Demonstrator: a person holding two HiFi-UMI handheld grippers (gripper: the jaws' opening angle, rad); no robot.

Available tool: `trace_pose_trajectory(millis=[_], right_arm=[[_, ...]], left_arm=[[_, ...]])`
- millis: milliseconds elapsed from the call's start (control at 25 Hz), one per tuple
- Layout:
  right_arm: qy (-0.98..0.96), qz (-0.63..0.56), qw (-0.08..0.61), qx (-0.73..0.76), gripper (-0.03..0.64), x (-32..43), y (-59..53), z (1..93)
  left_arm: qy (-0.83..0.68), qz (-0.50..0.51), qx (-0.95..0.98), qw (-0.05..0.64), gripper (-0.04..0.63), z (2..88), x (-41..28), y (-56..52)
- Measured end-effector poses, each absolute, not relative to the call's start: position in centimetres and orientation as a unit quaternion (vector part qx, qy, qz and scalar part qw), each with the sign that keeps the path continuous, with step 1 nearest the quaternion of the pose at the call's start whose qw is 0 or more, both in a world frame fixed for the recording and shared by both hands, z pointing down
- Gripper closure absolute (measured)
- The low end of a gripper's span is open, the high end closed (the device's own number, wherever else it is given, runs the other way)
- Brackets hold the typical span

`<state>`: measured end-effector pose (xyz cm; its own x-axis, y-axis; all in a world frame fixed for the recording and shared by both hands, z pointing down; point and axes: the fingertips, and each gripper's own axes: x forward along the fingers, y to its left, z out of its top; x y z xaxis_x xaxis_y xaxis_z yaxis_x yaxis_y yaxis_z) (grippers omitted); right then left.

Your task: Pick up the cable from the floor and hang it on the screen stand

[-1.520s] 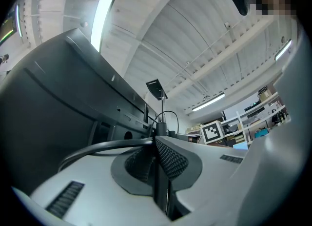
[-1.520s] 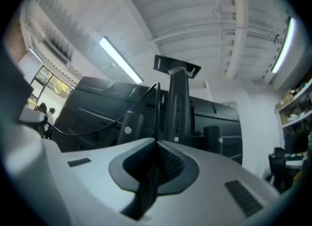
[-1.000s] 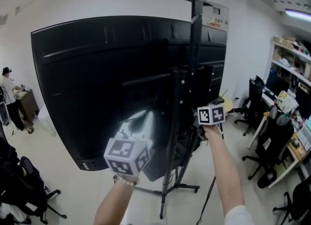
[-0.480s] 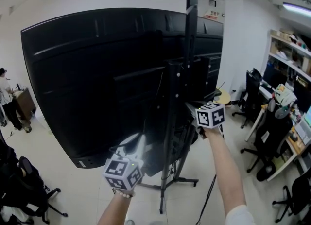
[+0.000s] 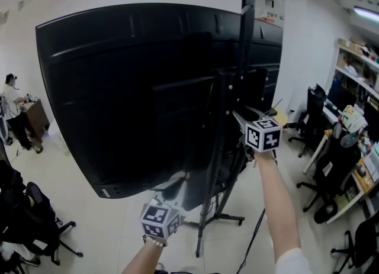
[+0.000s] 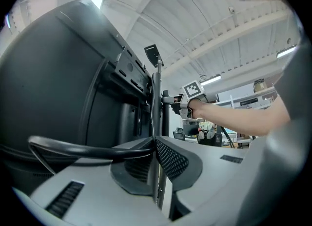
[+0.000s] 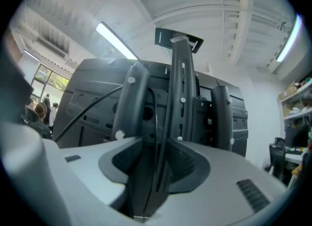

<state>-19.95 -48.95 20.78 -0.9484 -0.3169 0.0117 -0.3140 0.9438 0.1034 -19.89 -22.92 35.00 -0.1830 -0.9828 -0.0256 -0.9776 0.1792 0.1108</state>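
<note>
Low on the left: left gripper (image 6: 155,142), jaws pinched shut on the black cable (image 6: 73,148), which loops off to the left. Behind it, back of the big black screen (image 5: 136,89). Next, tall stand (image 5: 243,60), small sign (image 5: 270,17) beside its top too blurry to read. On the right: right gripper (image 7: 155,143) at the stand, jaws just been opening, now wide apart, cable loose between them.

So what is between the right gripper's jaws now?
The black cable runs through the gap. The right gripper has just been opening its jaws, and they do not press it. The right gripper view shows this.
</note>
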Motion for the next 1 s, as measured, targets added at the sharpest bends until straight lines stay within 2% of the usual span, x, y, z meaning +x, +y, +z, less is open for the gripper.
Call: trace_pose_trajectory(millis=[160, 200, 240, 280, 560, 600, 680, 760, 840, 880, 1000], right_arm=[[-0.984, -0.053, 0.0, 0.168, 0.425, -17.6, -48.2, 21.3], [-0.984, -0.051, -0.004, 0.169, 0.425, -16.7, -47.9, 21.7], [-0.984, -0.048, -0.009, 0.17, 0.425, -15.7, -47.5, 22.2], [-0.984, -0.045, -0.013, 0.169, 0.425, -14.7, -47.2, 22.8], [-0.991, 0.014, -0.015, 0.132, 0.426, -9.3, -42.5, 30.4], [-0.992, 0.024, -0.011, 0.125, 0.461, -8.7, -41.6, 31.8], [-0.992, 0.041, -0.005, 0.116, 0.481, -7.2, -39.9, 34.7], [-0.991, 0.062, 0.002, 0.116, 0.508, -5.5, -37.9, 37.9], [-0.989, 0.094, 0.01, 0.117, 0.573, -3.6, -35.7, 41.2], [-0.986, 0.112, 0.012, 0.12, 0.609, -2.6, -34.6, 42.8], [-0.976, 0.159, 0.031, 0.143, 0.612, 0.4, -31.7, 47.3]], left_arm=[[-0.758, -0.086, 0.646, 0.028, 0.577, 35.3, -19.8, -22.7], [-0.755, -0.09, 0.649, 0.037, 0.542, 35.8, -19.6, -22.6], [-0.752, -0.091, 0.651, 0.048, 0.467, 36.7, -19.4, -22.6], [-0.751, -0.088, 0.652, 0.06, 0.459, 37.7, -19.1, -22.4], [-0.75, -0.034, 0.643, 0.152, 0.46, 46.0, -15.0, -19.7], [-0.75, -0.026, 0.642, 0.159, 0.46, 46.9, -14.3, -19.3], [-0.747, -0.012, 0.642, 0.171, 0.46, 48.4, -13.1, -18.7], [-0.743, 0.003, 0.645, 0.181, 0.493, 49.6, -12.1, -18.0], [-0.74, 0.013, 0.645, 0.189, 0.576, 50.6, -11.4, -17.2], [-0.739, 0.014, 0.645, 0.192, 0.592, 51.0, -11.3, -16.8], [-0.733, 0.011, 0.648, 0.204, 0.594, 51.9, -10.7, -15.8]])
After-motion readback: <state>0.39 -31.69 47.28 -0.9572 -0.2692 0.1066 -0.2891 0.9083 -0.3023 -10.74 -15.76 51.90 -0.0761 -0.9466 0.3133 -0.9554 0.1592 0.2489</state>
